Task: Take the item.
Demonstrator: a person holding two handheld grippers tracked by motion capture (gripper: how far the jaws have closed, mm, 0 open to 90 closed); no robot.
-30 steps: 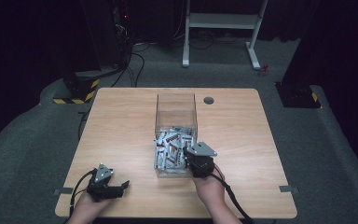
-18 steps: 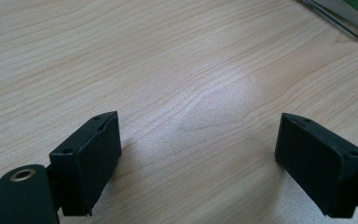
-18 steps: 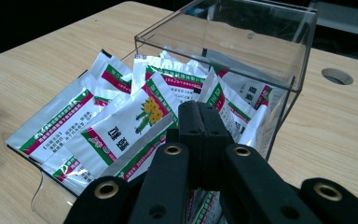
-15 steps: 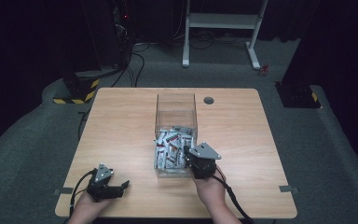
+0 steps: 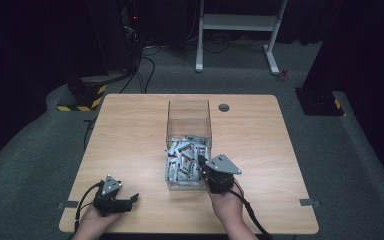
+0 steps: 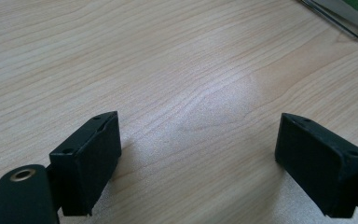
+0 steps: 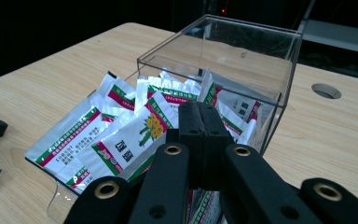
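Several white sachets [image 5: 182, 162] with red and green print lie heaped in a low clear tray [image 5: 180, 186] at the table's middle front. Behind it stands a taller clear box [image 5: 188, 117]. My right gripper [image 5: 200, 160] hovers over the heap's right side, its jaws pressed together with nothing seen between them. In the right gripper view the shut gripper [image 7: 204, 122] points over the sachets [image 7: 121, 140] toward the clear box [image 7: 242, 51]. My left gripper [image 5: 134, 198] rests on the table at the front left, open and empty. The left gripper view has its open gripper [image 6: 198, 123] over bare wood.
The wooden table [image 5: 130, 135] has a round cable hole [image 5: 224, 107] at the back right. A corner of the clear tray [image 6: 340, 16] shows at the top right of the left gripper view. A white frame stand [image 5: 240, 30] and dark equipment stand on the floor beyond.
My right gripper has edged slightly right and toward the near edge, still shut. The left gripper has stayed put.
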